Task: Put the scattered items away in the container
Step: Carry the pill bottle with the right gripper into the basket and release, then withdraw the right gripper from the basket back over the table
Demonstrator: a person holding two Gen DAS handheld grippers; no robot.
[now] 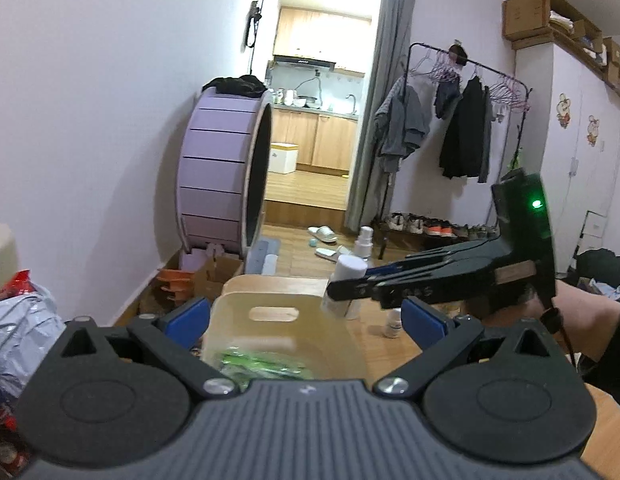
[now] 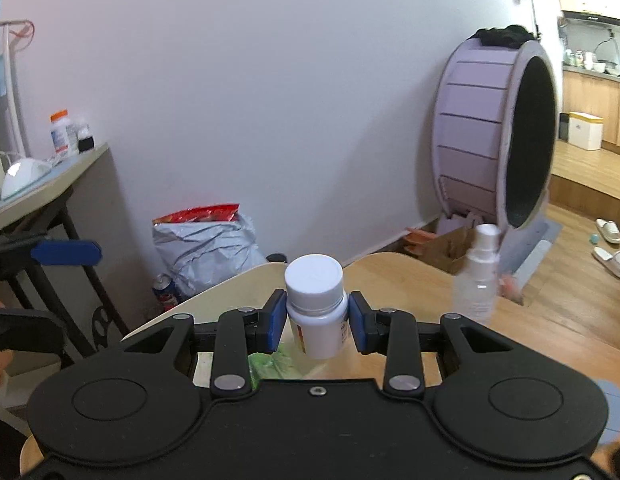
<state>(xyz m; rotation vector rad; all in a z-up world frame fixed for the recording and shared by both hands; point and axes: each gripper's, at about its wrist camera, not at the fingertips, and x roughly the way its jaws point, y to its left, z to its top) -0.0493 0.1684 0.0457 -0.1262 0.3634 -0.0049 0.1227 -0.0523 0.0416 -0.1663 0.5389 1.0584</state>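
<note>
My right gripper point(image 2: 317, 320) is shut on a white pill bottle point(image 2: 317, 308) with a white cap, held upright above the translucent container's edge. In the left wrist view the same bottle point(image 1: 345, 280) hangs in the right gripper point(image 1: 341, 288) over the container's far right corner. The beige translucent container point(image 1: 286, 344) has a slot handle and holds a green packet point(image 1: 262, 368). My left gripper point(image 1: 306, 316) is open, its blue pads on either side of the container. A clear spray bottle point(image 2: 479, 276) and a small white bottle point(image 1: 393, 322) stand on the wooden table.
The round wooden table point(image 1: 389, 356) drops off beyond the container. A purple cat wheel point(image 1: 222, 172) stands by the wall, with a grey bag point(image 2: 206, 252) and a cardboard box point(image 1: 218, 272) on the floor. A clothes rack point(image 1: 465, 120) stands at the back right.
</note>
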